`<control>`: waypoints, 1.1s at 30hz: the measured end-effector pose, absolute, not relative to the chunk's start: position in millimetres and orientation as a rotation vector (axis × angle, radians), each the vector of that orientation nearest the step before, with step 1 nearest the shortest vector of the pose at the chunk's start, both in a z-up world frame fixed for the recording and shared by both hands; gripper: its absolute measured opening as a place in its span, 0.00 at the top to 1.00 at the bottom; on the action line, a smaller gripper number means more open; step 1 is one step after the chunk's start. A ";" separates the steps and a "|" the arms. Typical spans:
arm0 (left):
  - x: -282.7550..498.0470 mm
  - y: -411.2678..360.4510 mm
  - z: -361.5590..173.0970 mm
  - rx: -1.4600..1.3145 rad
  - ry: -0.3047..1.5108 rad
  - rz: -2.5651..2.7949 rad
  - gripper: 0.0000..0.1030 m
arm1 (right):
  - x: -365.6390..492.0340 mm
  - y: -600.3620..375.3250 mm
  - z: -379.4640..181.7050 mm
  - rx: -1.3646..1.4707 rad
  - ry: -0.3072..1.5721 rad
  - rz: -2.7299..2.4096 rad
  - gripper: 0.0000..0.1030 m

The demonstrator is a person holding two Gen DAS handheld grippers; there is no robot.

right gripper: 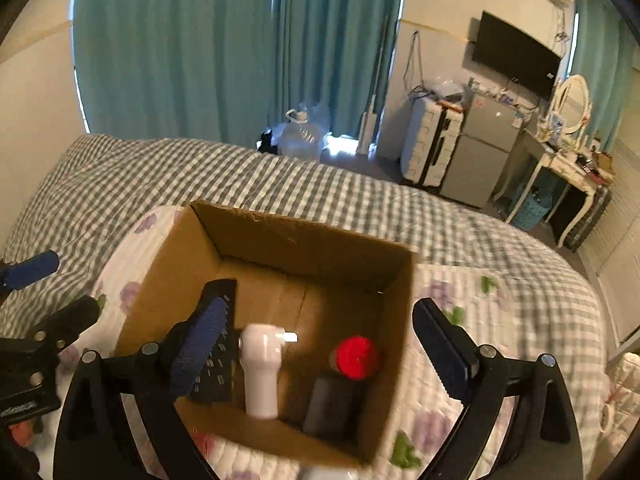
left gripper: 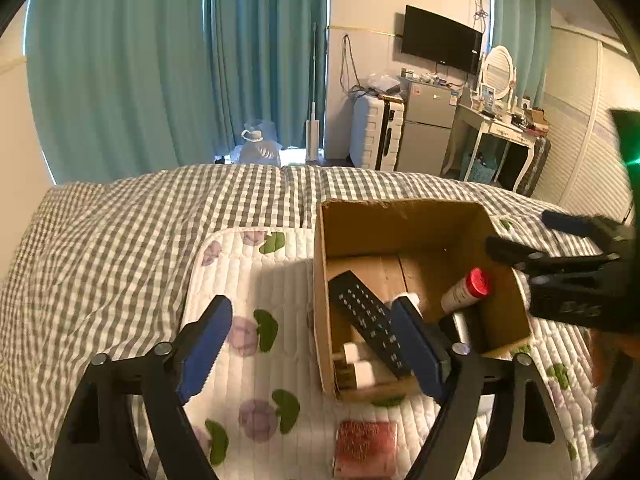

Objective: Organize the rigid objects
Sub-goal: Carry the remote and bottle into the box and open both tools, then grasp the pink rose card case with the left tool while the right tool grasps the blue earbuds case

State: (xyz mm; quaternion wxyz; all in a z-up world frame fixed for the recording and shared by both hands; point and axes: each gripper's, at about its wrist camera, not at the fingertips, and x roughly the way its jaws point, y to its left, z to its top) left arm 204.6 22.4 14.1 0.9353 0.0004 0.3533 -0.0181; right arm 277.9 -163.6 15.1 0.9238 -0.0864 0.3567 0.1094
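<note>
An open cardboard box (left gripper: pixel 400 224) (right gripper: pixel 300 240) stands on a floral quilted mat (left gripper: pixel 256 280) on the bed. Inside lie a black remote (left gripper: pixel 370 316) (right gripper: pixel 218 360), a red-capped bottle (left gripper: pixel 466 290) (right gripper: pixel 357 357), a white device (right gripper: pixel 260 368), a dark object (right gripper: pixel 332 404) and small white-capped bottles (left gripper: pixel 356 364). My left gripper (left gripper: pixel 316 340) is open and empty, its right finger over the box's near side. My right gripper (right gripper: pixel 320 352) is open and empty above the box; it also shows in the left wrist view (left gripper: pixel 560 256).
A pink rough-textured block (left gripper: pixel 366 446) lies on the mat in front of the box. The checked bedspread (left gripper: pixel 160 220) surrounds the mat. Beyond the bed stand teal curtains, a suitcase (left gripper: pixel 376 132), a small fridge (left gripper: pixel 426 128) and a dressing table (left gripper: pixel 500 128).
</note>
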 end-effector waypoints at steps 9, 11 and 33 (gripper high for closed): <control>154.2 6.1 11.0 -0.004 0.697 -0.028 0.10 | 186.0 -198.3 41.6 -0.172 0.658 0.174 0.00; 147.4 3.4 -0.2 -0.021 0.717 -0.038 0.10 | 172.9 -203.0 28.1 -0.152 0.675 0.181 0.00; 170.6 -30.7 -166.4 0.047 1.036 -0.050 0.10 | 189.8 -223.1 -124.9 -0.121 0.937 0.185 0.06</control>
